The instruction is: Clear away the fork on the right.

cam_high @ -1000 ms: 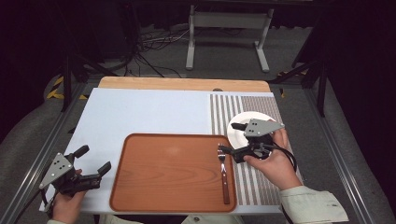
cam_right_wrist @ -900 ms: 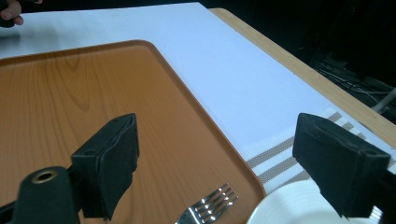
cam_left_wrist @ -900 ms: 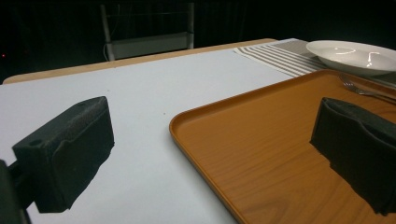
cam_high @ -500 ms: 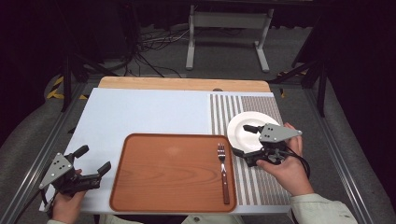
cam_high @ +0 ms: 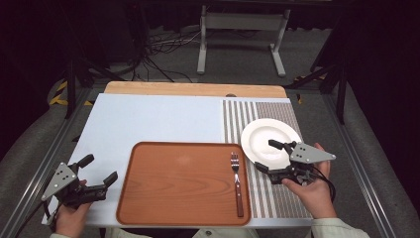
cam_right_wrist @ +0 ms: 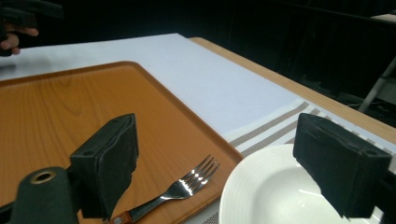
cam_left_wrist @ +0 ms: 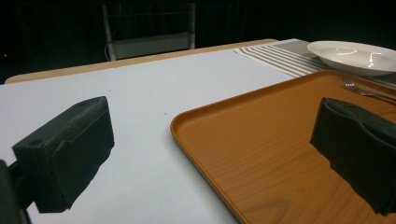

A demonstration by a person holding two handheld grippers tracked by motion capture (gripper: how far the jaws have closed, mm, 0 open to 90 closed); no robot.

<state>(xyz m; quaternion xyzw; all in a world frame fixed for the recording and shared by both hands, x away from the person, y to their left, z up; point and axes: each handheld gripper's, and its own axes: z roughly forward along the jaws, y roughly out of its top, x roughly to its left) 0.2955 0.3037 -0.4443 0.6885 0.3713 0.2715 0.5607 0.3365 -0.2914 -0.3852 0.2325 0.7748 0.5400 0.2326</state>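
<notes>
While the right claw (cam_high: 272, 157) hung spread and empty over the near edge of the white plate (cam_high: 265, 136), itself bare, the fork (cam_high: 237, 181) lay on the tray's (cam_high: 173, 183) right side; picking either up seemed next. The left claw (cam_high: 96, 169) waited unclenched at the desk's (cam_high: 148, 114) near-left.

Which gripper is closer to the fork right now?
Right. The right gripper hangs open over the plate's near edge, just beside the fork. The left gripper sits open off the tray's far left edge.

Fork (cam_high: 236, 182) between tray centre, plate (cam_high: 270, 141).
</notes>
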